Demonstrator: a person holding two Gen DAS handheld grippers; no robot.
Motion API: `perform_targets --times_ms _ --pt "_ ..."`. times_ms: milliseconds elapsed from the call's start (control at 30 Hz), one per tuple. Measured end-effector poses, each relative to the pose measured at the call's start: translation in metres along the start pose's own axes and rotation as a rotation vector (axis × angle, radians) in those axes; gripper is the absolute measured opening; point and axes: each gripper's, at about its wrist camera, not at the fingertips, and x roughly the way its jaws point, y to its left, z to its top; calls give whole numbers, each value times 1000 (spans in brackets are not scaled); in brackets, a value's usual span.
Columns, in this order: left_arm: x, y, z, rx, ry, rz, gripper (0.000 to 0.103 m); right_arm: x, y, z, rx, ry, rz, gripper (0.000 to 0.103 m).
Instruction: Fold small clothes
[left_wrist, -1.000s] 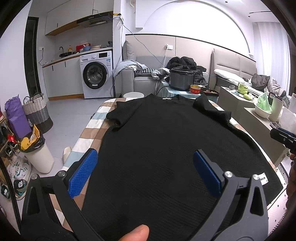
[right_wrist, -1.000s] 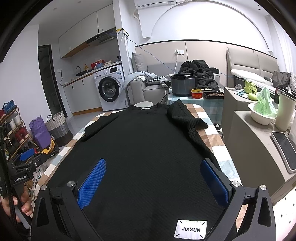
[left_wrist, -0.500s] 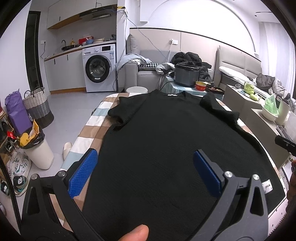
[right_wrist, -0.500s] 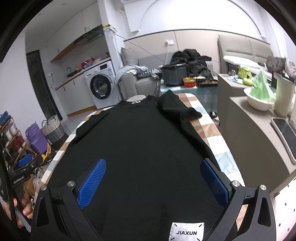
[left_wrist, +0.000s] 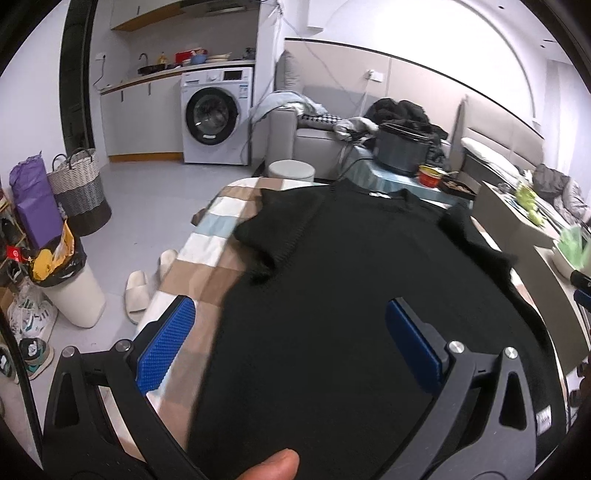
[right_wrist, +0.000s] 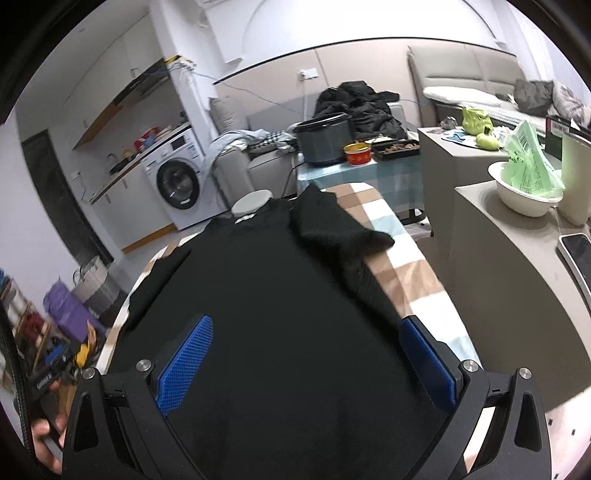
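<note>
We see a black knit shirt (left_wrist: 343, 295) spread flat on a bench covered by a checked cloth (left_wrist: 207, 258) in brown, white and pale blue. The neck of the shirt points away from us, toward a grey cooking pot (right_wrist: 325, 138) and a red bowl (right_wrist: 357, 154) on a small table behind the bench.

In the left wrist view, the left gripper (left_wrist: 286, 334) hangs above the near left part of the shirt, its jaws spread wide with nothing between them; one blue pad (left_wrist: 166, 349) lies over the cloth at the shirt's edge, the other over the black fabric. A fingertip (left_wrist: 271, 465) shows at the bottom edge. The left sleeve (left_wrist: 266, 236) lies creased on the cloth.

In the right wrist view, the right gripper (right_wrist: 303, 362) hangs above the near right part of the shirt, its jaws likewise wide apart and holding nothing. The right sleeve (right_wrist: 332, 229) is folded inward and bunched. A washing machine (left_wrist: 216, 116) stands by the far wall, and a white bowl with a green bag (right_wrist: 528, 184) sits on a side counter.
</note>
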Motion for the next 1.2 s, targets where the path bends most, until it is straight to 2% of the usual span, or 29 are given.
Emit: perform_targets --times_ms 167,267,333,400,533,667,800,967,1000,1067,1100,1133,1167,1200 --pt "38 28 24 -62 11 20 102 44 -11 30 19 40 5 95" --pt "65 43 38 -107 34 31 101 73 -21 42 63 85 31 86" --pt "81 50 45 -117 46 37 87 88 -27 49 93 104 51 81" --pt "99 54 51 -111 67 40 80 101 -32 54 119 115 70 76" --pt "130 58 58 -132 91 -6 72 126 -47 62 195 137 79 76" --pt "162 59 61 -149 119 -3 72 156 -72 68 316 173 83 76" --pt "174 54 56 -139 122 14 72 180 -103 70 465 200 74 76" --pt "191 51 52 -117 130 42 72 201 -118 78 545 197 82 73" --pt "187 49 49 -117 134 44 72 205 -118 79 547 199 83 69" --pt "192 50 48 -125 139 45 72 216 -115 84 546 213 79 50" --pt "190 50 47 -127 140 46 72 221 -110 87 527 210 66 36" --pt "190 50 46 -129 139 48 72 221 -102 90 492 191 61 26" --pt "189 50 45 -128 139 52 72 218 -90 93 438 172 80 23" --pt "188 51 44 -127 140 55 72 214 -68 100 323 153 115 17"
